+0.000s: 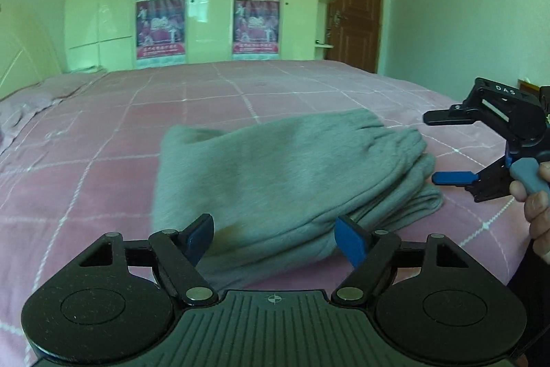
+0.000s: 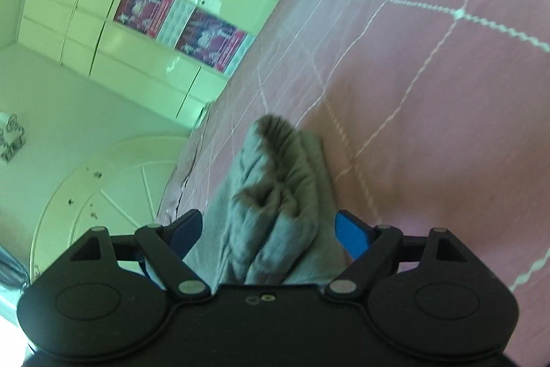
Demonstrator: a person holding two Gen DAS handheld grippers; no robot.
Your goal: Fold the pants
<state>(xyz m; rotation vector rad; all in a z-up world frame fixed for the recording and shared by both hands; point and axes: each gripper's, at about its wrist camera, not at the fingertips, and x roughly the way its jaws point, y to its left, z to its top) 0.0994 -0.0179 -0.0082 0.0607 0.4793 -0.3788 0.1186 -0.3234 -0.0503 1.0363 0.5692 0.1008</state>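
Your left gripper (image 1: 273,239) and right gripper (image 1: 443,148) both stand open and empty over the pink bedspread (image 1: 103,140). The folded grey pants (image 1: 285,174) lie between them, long axis left to right, their stacked end just beside your right gripper.

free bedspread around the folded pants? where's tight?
Bare pink bedspread lies left of the grey pants, up to the rumpled pillow end, and beyond them toward the wardrobe. Tight on the right: the open right claw hangs beside the cuffs. The open left claw crowds the near edge.
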